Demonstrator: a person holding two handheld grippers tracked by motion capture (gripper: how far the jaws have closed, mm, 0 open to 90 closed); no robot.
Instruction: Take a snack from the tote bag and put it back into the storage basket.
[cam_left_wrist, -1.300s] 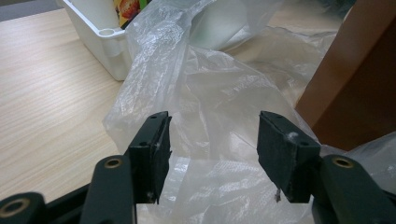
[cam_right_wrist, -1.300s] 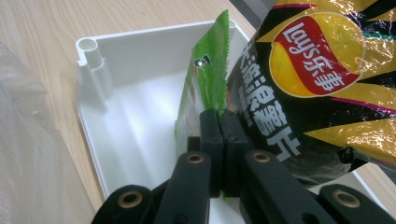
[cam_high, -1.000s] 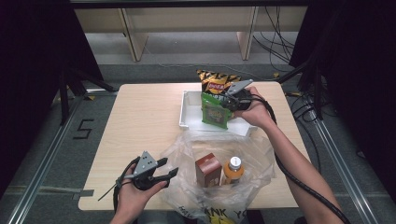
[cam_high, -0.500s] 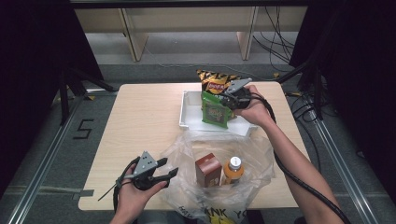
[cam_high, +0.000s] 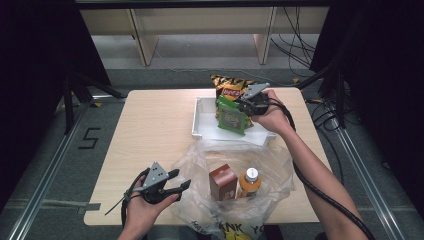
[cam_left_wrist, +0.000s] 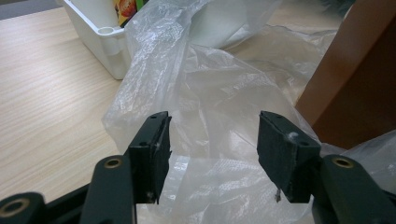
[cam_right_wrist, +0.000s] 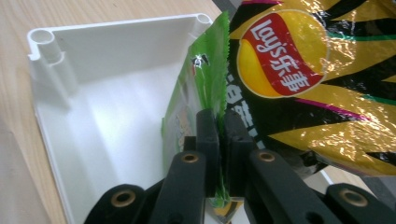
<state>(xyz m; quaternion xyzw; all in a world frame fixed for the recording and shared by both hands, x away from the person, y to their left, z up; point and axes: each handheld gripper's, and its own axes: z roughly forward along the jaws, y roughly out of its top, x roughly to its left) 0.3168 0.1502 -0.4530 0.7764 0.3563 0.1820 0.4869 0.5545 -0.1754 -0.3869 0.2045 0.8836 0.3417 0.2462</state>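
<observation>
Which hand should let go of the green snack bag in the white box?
The right. The right gripper already pinches the green snack bag over the white box, beside the chips bag. The left gripper is open, down by the plastic bag.

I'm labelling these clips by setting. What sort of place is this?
Probably a lab or recording workspace, not a home or shop: one small wooden table stands on grey floor between dark curtains, with loose cables and a taped number on the floor.

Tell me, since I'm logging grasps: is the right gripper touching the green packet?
Touching: the right gripper view shows the right gripper pinching the green packet.
</observation>
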